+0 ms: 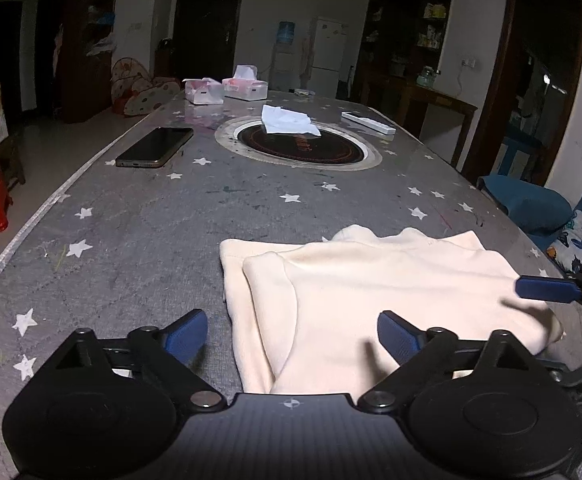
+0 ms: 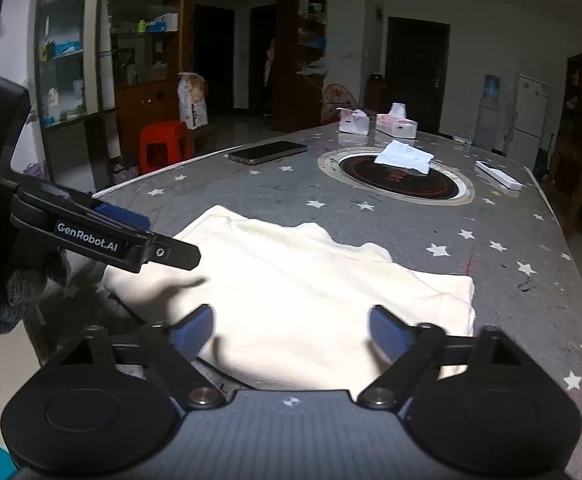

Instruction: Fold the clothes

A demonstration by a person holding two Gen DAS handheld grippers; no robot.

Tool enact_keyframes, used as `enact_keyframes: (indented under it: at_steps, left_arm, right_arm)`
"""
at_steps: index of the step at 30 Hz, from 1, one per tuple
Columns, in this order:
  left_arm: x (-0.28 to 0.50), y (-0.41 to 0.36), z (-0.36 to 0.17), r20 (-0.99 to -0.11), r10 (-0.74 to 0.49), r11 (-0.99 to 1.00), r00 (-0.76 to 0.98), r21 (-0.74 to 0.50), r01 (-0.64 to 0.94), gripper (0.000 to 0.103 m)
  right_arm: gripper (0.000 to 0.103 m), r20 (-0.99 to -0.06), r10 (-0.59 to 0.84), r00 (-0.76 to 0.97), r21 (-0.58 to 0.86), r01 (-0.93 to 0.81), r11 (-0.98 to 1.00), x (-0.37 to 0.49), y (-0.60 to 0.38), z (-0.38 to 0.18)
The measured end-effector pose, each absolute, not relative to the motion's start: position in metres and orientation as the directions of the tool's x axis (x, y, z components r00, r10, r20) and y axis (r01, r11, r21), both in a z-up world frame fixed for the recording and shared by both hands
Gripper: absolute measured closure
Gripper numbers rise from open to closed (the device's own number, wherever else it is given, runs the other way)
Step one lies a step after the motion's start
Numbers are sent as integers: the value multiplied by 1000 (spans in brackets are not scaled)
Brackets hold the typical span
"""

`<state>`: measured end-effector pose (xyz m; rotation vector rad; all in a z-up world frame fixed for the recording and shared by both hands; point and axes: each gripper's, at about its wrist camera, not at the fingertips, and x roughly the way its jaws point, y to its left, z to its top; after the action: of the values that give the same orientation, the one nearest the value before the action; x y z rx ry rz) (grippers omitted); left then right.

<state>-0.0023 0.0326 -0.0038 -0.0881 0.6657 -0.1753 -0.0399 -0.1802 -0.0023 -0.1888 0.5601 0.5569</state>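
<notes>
Star-print table [image 1: 139, 232] — cream garment [image 1: 371, 292] folded, layered edges showing.

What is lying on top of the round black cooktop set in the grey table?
A crumpled white tissue lies on the far part of the round black cooktop. The glass under the tissue is covered; the rest of the cooktop is bare.

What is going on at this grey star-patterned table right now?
A person with a two-finger gripper in each hand is folding a cream-coloured soft garment, which lies folded flat on the grey star-patterned table. The left gripper and right gripper both hover over its near edge with jaws wide open, holding nothing. Farther back lie a dark smartphone, a white tissue on the round black inset hotplate, and two tissue boxes.
</notes>
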Motion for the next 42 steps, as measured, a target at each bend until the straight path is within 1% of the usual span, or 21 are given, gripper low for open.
enact_keyframes:
  at_steps: [5, 9, 13, 17, 21, 30, 35, 40, 42]
  left_arm:
    - [3, 36, -5, -612, -190, 981, 768, -155, 119, 6]
    - [7, 40, -8, -620, -189, 980, 761, -164, 110, 2]
    - [9, 42, -9, -623, -186, 981, 760, -161, 109, 0]
    - [12, 45, -9, -627, -183, 981, 757, -163, 102, 0]
    - [14, 47, -9, -632, -181, 981, 754, -164, 98, 0]
    - [18, 53, -10, -637, -180, 981, 750, -168, 93, 0]
    - [20, 62, -10, -630, -166, 983, 759, -165, 78, 1]
    - [20, 79, -8, -621, -150, 983, 769, -179, 47, 2]
    - [19, 85, -7, -619, -142, 982, 772, -185, 32, 4]
  right_arm:
    - [0, -532, 448, 719, 10, -524, 852, -38, -188, 1]
    - [0, -522, 449, 725, 34, -508, 860, -35, -192, 2]
    - [0, -511, 457, 728, 64, -498, 865, -32, -193, 2]
    - [0, -501, 457, 735, 62, -496, 866, -30, -189, 1]
    - [0, -509, 473, 719, 72, -512, 856, -28, -183, 0]
    - [0, -534, 508, 676, 43, -578, 815, -35, -165, -1]
    - [1, -551, 524, 649, 16, -619, 785, -39, -151, -2]
    - [9, -570, 547, 613, -12, -672, 741, -45, -132, -3]
    - [11, -578, 556, 597, -22, -693, 721, -47, -126, -4]
